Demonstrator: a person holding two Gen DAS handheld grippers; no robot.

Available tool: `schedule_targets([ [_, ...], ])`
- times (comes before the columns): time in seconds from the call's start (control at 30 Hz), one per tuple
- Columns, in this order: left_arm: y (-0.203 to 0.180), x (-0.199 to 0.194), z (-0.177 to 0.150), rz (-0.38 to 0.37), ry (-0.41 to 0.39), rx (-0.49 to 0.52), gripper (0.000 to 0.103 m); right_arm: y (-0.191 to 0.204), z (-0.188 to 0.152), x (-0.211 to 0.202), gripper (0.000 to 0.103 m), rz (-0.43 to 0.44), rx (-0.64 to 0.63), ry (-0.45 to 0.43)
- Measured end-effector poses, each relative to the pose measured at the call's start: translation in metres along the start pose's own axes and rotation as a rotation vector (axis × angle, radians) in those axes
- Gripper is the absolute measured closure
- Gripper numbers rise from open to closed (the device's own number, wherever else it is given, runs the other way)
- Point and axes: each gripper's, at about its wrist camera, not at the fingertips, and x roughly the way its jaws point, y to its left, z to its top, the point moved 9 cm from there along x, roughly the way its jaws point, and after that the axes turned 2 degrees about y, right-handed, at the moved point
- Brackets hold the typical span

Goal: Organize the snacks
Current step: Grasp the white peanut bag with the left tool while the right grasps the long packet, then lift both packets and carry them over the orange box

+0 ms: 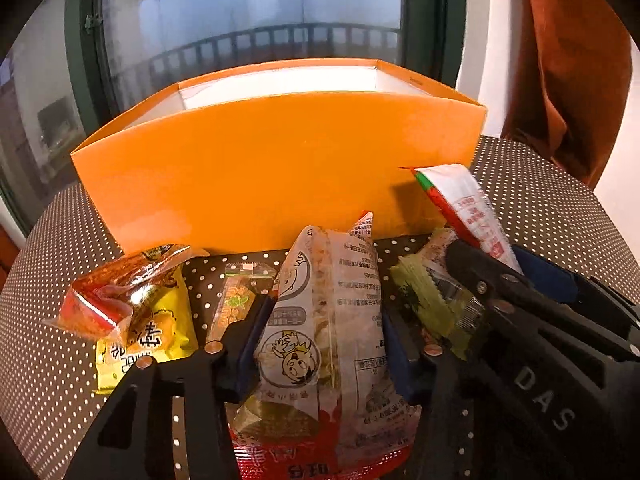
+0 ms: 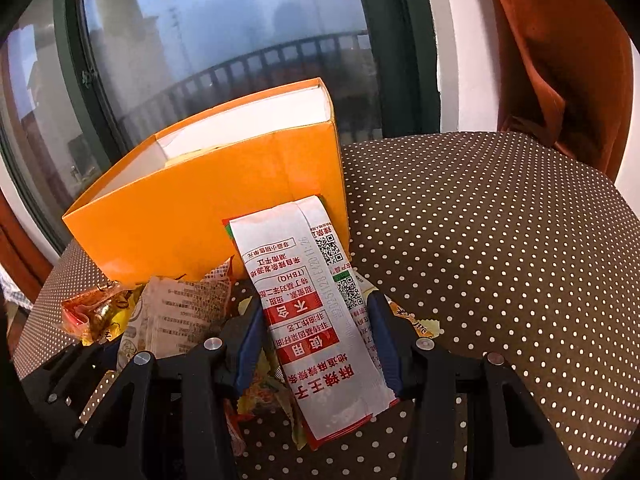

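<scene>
Both tools are the same build. The left gripper (image 1: 324,344) has matte black linkage arms, flat and angular with cut-out slots, pinned together by round silver rivets near the finger bases. Its fingers (image 1: 250,344) are faced on the inner side with dark blue pads. Just to its right the right gripper (image 1: 516,276) shows from the side: the same black body, white raised letters "DAS" on its flank, small silver screws along one jaw arm, and a blue pad. Seen from its own camera, the right gripper (image 2: 318,340) repeats the pattern: black slotted arms, silver rivets, blue-padded fingers (image 2: 382,340).
</scene>
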Motion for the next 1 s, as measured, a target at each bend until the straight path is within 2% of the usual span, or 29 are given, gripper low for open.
schedule_targets([
  [0.13,-0.005,-0.008,-0.004,-0.013,-0.011,0.016,0.055,0.003,-0.004,-0.004,0.050,-0.005,-0.017,0.002],
  [0.3,-0.009,-0.016,-0.010,-0.036,-0.001,0.002,0.056,0.010,-0.009,-0.013,0.050,0.003,-0.041,0.002],
  [0.47,-0.009,-0.030,-0.010,-0.039,-0.031,-0.003,0.056,0.013,-0.009,-0.022,0.050,0.002,-0.055,-0.008],
  [1.0,0.001,-0.095,0.013,-0.061,-0.119,-0.003,0.056,0.028,0.023,-0.073,0.050,0.017,-0.079,-0.094],
])
